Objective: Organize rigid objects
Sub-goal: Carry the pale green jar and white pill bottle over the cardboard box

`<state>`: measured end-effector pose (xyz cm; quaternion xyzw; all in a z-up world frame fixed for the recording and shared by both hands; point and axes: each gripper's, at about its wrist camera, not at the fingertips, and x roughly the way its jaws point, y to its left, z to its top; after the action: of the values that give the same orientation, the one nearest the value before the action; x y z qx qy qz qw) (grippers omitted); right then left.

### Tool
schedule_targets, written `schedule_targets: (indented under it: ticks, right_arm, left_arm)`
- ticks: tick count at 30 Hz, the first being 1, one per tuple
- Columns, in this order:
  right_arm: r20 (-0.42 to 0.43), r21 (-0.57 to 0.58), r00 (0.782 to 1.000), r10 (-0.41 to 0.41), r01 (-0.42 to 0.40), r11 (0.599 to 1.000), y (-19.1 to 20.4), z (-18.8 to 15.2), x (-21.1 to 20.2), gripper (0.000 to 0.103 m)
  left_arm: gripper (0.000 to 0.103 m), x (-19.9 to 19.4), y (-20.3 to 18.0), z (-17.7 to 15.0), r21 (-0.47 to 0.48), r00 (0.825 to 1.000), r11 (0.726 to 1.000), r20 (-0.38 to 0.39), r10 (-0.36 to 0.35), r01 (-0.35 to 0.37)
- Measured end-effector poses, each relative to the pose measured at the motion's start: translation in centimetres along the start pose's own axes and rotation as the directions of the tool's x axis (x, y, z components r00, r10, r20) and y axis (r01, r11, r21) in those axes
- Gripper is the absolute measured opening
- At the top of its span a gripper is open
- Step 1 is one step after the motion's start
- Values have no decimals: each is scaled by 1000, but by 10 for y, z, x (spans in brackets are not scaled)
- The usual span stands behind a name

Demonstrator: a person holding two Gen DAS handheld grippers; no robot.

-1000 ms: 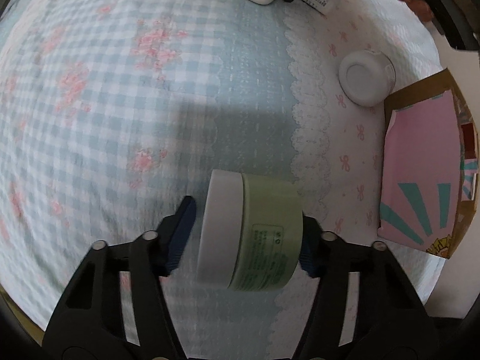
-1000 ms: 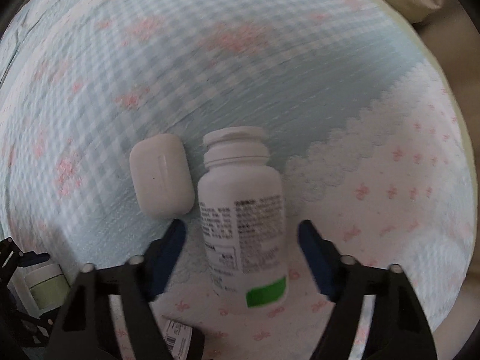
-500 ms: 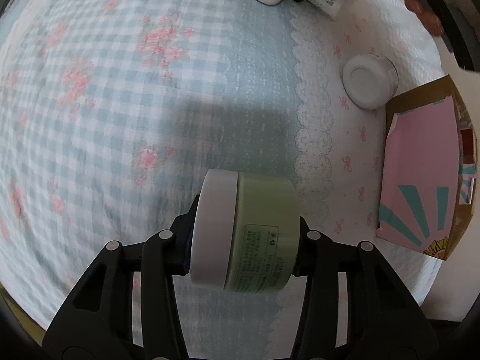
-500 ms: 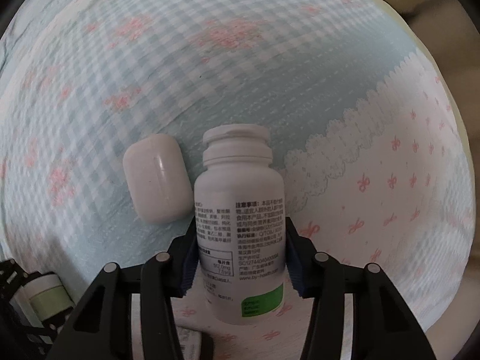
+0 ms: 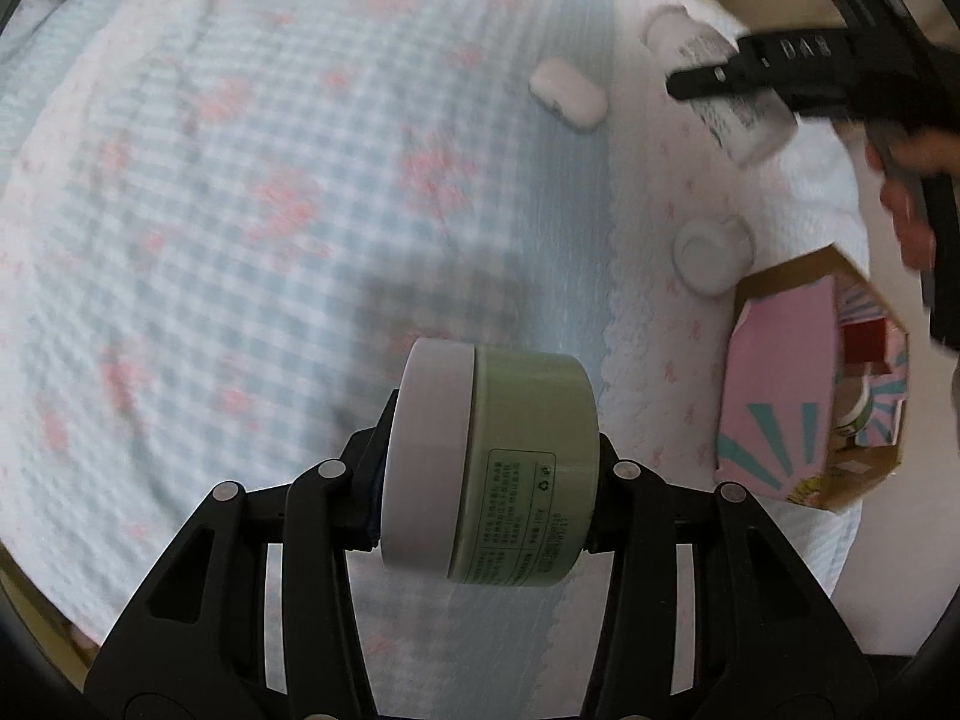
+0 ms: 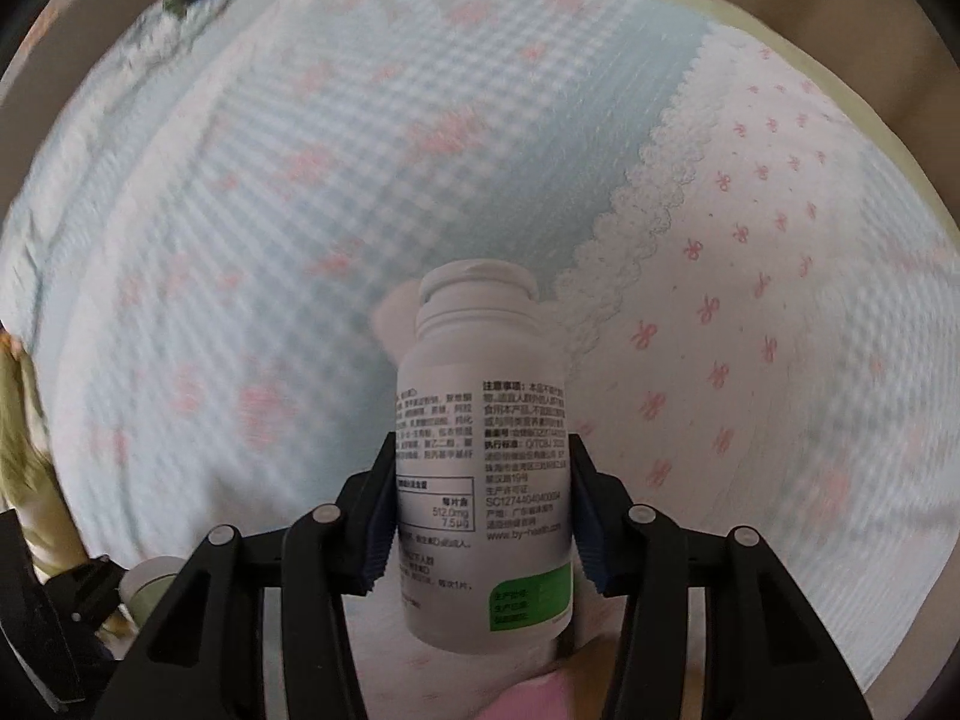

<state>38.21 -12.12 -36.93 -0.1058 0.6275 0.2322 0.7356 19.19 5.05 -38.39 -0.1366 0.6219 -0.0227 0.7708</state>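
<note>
I see a bed with a blue and white checked cover (image 5: pixel 252 192) with pink flowers. On one side it has a white lace edge (image 6: pixel 636 228) and then white cloth with small pink bows (image 6: pixel 780 312).

My left hand-held gripper (image 5: pixel 489 474) holds a green jar (image 5: pixel 528 462) with a white lid (image 5: pixel 426 456). The jar lies on its side between the pads, up off the cover. A label with small print is on its green side.

My right hand-held gripper (image 6: pixel 483 510) holds a white pill bottle (image 6: pixel 480 456) by its middle. Its cap points away from me. The label has black print and a green patch low down.

In the left view, a white earbud case (image 5: pixel 567 96) lies on the cover near the lace. A small white round jar (image 5: pixel 711 255) sits just beside a cardboard box (image 5: pixel 810 384) with a pink flap. The box is at the bed's edge, with things inside I cannot make out.

The big checked part of the cover is open. Past the far edge of the bed I see tan stuff, but it is too blurry to name.
</note>
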Motion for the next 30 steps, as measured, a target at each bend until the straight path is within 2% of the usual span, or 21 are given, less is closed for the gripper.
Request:
schedule_targets:
  ticks: [5,10,17,25,30]
  right_arm:
    - [91,79,995,35,-42,996,28,-26,-57,46]
    - [166,156,986,26,-52,986,65,-55,-112,46]
    - [254,311,967,-8,-74,948,87,-118,-182,46]
    - [307,485,949,-68,-95,869,61,-198,-230,46]
    - [299,560,945,-132,-62,826,16,-247,-250,46]
  left_arm:
    - [41,-56,3,5,40,997,999,72,-24,21]
    - [41,-115,-6,12,117,990,991,118,-75,61]
    - [41,-172,-41,15,272,980,955,127,-153,114]
    - [41,-195,-113,12,382,964,907,119,-236,175]
    - [41,-191,-177,4,437,958,877,96,-269,202]
